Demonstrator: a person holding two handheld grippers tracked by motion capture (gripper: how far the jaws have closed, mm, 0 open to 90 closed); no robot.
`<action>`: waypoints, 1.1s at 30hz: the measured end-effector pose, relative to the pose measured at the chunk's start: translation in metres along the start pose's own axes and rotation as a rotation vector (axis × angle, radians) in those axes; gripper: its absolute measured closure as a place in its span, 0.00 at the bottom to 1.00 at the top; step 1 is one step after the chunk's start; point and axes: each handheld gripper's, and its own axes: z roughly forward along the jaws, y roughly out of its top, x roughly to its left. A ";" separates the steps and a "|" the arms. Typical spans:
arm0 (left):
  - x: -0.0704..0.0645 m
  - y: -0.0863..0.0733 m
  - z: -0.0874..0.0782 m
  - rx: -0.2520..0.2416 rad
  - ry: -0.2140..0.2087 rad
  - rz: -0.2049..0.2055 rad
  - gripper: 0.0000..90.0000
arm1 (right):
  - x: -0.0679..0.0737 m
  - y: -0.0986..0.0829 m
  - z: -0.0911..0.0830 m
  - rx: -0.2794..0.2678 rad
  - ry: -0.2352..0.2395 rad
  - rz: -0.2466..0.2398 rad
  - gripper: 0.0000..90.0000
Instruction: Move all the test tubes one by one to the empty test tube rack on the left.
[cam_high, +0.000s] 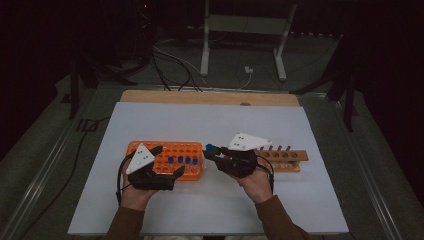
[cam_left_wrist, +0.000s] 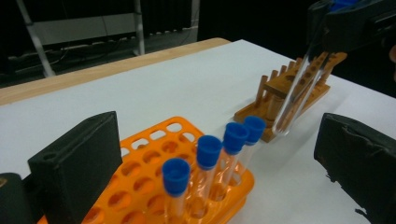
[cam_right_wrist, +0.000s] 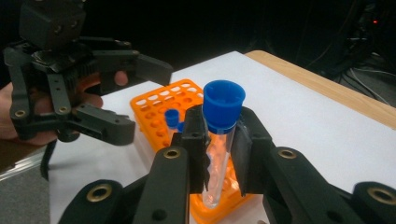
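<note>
Black grippers (cam_high: 169, 161) with brass-looking screws; seemingly brown sleeves (cam_high: 126, 222).

A: High view is fixed above, looking forward and down on the whole worktop (cam_high: 210, 125).
B: Both tongs views sit close and low, facing each other across the orange rack (cam_left_wrist: 154, 186).

You are holding your left gripper (cam_high: 167, 161) low near the table's front edge, left of centre, its jaws spread wide. Your right gripper (cam_high: 209, 152) is hovering just right of it, raised off the table, jaws pressed together and pointing left. Both forearms are entering over the front edge.
</note>
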 end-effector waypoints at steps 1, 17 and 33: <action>-0.001 0.000 0.000 0.001 -0.003 0.002 0.02 | 0.001 0.001 0.001 0.000 0.005 -0.001 0.85; -0.017 0.003 0.008 0.027 -0.062 0.038 0.09 | 0.021 0.009 0.023 0.016 0.076 -0.010 0.85; -0.021 0.004 0.004 -0.006 -0.150 0.085 0.79 | 0.033 0.012 0.035 0.024 0.115 -0.023 0.85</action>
